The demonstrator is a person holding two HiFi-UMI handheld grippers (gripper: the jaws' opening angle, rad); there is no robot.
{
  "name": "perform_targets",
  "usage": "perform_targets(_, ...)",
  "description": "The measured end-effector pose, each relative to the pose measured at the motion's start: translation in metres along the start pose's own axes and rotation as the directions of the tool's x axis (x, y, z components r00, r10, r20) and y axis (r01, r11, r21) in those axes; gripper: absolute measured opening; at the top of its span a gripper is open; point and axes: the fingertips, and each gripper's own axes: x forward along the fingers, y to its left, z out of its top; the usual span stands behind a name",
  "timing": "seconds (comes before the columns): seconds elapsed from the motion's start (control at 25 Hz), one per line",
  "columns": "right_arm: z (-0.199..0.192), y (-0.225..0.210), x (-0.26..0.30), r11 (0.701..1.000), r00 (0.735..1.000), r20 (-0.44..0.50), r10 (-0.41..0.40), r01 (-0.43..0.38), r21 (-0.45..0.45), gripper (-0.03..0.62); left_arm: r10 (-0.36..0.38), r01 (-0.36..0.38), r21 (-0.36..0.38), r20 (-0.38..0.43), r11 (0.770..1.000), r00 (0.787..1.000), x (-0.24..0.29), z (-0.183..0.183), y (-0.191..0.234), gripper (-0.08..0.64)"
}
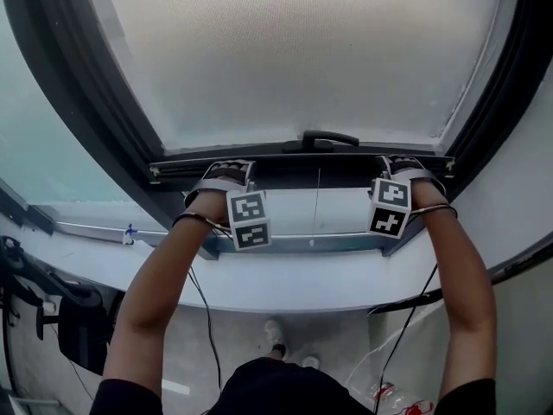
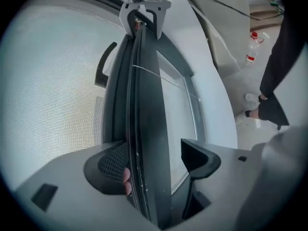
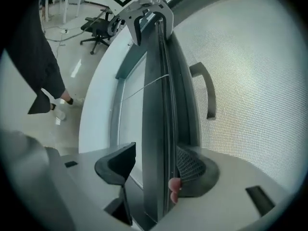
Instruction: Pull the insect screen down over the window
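Observation:
The insect screen's mesh hangs over the window, and its dark bottom bar with a small handle sits just above the sill. My left gripper straddles the bar's left end and my right gripper its right end. In the left gripper view the bar runs between the jaws of the left gripper; the mesh-side jaw touches it and the other jaw stands apart. The right gripper holds the bar the same way, with a gap at its room-side jaw.
A white sill runs below the bar, and dark window frame posts rise on both sides. A thin cord hangs from the bar. On the floor behind are an office chair, a bottle and cables.

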Motion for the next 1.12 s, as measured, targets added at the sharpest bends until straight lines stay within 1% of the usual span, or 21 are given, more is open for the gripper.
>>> perform_targets(0.04, 0.0009, -0.0002, 0.0020, 1.000, 1.000, -0.005, -0.028, 0.028, 0.001, 0.267, -0.011, 0.011, -0.005, -0.008, 1.000, 1.000, -0.0001, -0.0015, -0.0004, 0.348)
perform_targets(0.12, 0.0015, 0.0002, 0.0047, 0.999, 0.999, -0.019, -0.044, 0.044, 0.004, 0.267, -0.049, 0.049, -0.027, -0.013, 0.998, 0.999, -0.0009, -0.0022, -0.0011, 0.348)
perform_targets(0.2, 0.0001, 0.0022, 0.0050, 0.999, 0.999, -0.028, -0.034, 0.034, 0.004, 0.267, -0.062, 0.061, -0.036, -0.008, 0.997, 0.998, -0.0006, -0.0005, -0.0030, 0.348)
perform_targets(0.32, -0.0006, 0.0062, 0.0024, 1.000, 1.000, -0.019, -0.007, 0.008, 0.013, 0.267, -0.089, 0.092, -0.092, 0.039, 0.991, 0.995, -0.0024, 0.0035, -0.0069, 0.348)
perform_targets(0.4, -0.0001, 0.0057, 0.0029, 1.000, 1.000, -0.020, -0.004, 0.005, 0.017, 0.267, -0.102, 0.109, -0.112, 0.062, 0.988, 0.993, -0.0035, 0.0037, -0.0062, 0.348)
perform_targets(0.52, -0.0003, 0.0046, 0.0049, 1.000, 0.999, -0.032, 0.000, 0.001, 0.020, 0.267, -0.102, 0.107, -0.108, 0.049, 0.988, 0.994, -0.0017, 0.0035, -0.0055, 0.348)
perform_targets(0.64, -0.0008, 0.0047, 0.0048, 1.000, 0.999, -0.041, 0.012, -0.011, 0.026, 0.267, -0.114, 0.121, -0.128, 0.060, 0.984, 0.992, -0.0024, 0.0050, -0.0054, 0.348)
perform_targets(0.88, 0.0009, 0.0086, 0.0028, 0.999, 1.000, -0.021, 0.015, -0.014, 0.045, 0.268, -0.091, 0.095, -0.103, 0.044, 0.990, 0.995, -0.0030, 0.0030, -0.0075, 0.348)
perform_targets(1.0, 0.0003, 0.0081, 0.0049, 0.999, 0.999, -0.038, 0.008, -0.006, 0.042, 0.268, -0.073, 0.073, -0.095, 0.006, 0.993, 0.997, -0.0002, 0.0027, -0.0068, 0.348)
perform_targets(1.04, 0.0005, 0.0079, 0.0055, 0.999, 0.999, -0.038, 0.000, 0.002, 0.040, 0.268, -0.065, 0.065, -0.098, -0.001, 0.993, 0.998, 0.0003, 0.0028, -0.0067, 0.348)
perform_targets(1.12, 0.0001, 0.0087, 0.0060, 0.999, 0.999, -0.029, -0.018, 0.019, 0.037, 0.268, -0.054, 0.055, -0.117, 0.013, 0.992, 0.998, 0.0002, 0.0044, -0.0077, 0.348)
